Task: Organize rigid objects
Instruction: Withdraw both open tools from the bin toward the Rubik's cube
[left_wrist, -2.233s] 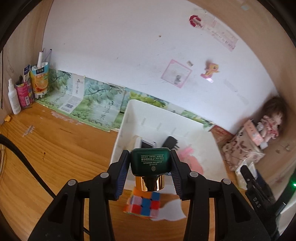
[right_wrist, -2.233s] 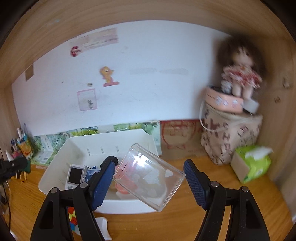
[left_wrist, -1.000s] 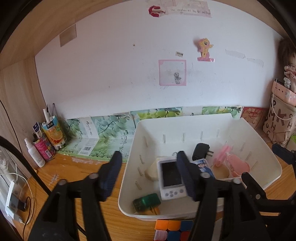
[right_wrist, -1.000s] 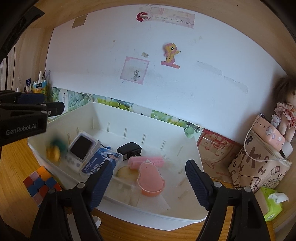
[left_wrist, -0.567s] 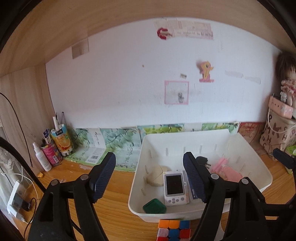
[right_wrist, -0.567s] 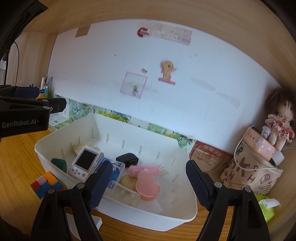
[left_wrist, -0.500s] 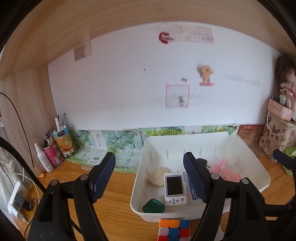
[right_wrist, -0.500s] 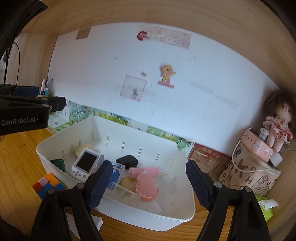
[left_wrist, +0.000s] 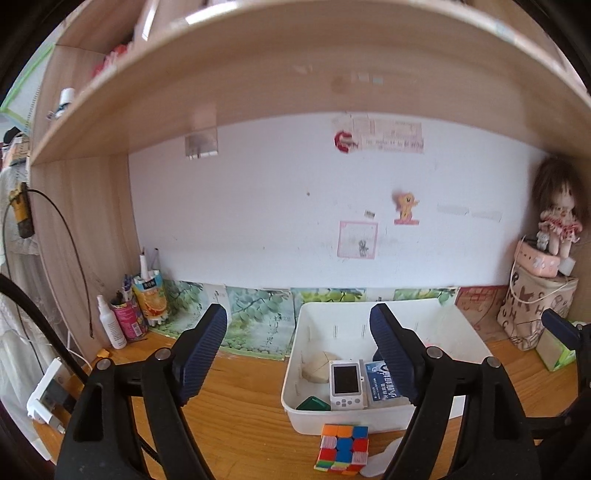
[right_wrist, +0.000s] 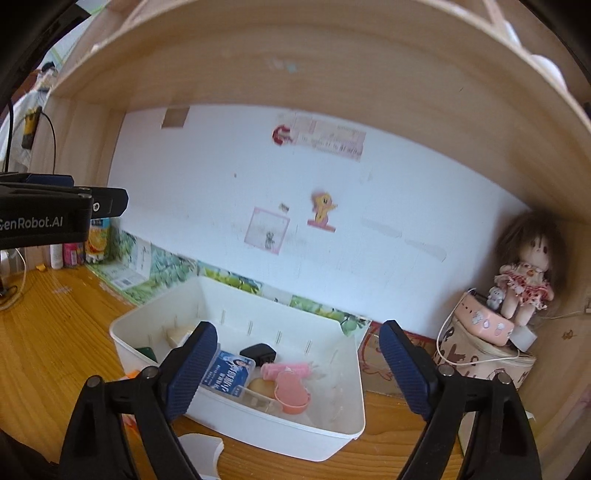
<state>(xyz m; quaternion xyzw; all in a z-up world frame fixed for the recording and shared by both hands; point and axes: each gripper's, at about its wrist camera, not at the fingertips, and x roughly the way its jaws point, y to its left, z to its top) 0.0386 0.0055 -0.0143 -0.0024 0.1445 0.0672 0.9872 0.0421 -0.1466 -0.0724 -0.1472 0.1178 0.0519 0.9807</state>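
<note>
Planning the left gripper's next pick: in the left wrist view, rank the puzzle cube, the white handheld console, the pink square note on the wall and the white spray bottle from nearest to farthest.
From the left gripper, jaws opening and empty:
1. Puzzle cube, on the desk before the bin.
2. White handheld console, in the white bin, front.
3. White spray bottle, far left by the side panel.
4. Pink square note, on the back wall.

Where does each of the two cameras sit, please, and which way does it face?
Left wrist view: rides the left gripper, facing the white wall across the wooden desk; its own two blue-padded fingers show, jaws opening, nothing between them.
Right wrist view: rides the right gripper, angled toward the corner with the rag doll; its own fingers show, jaws opening, empty.
Both views share the white plastic bin of small items.
</note>
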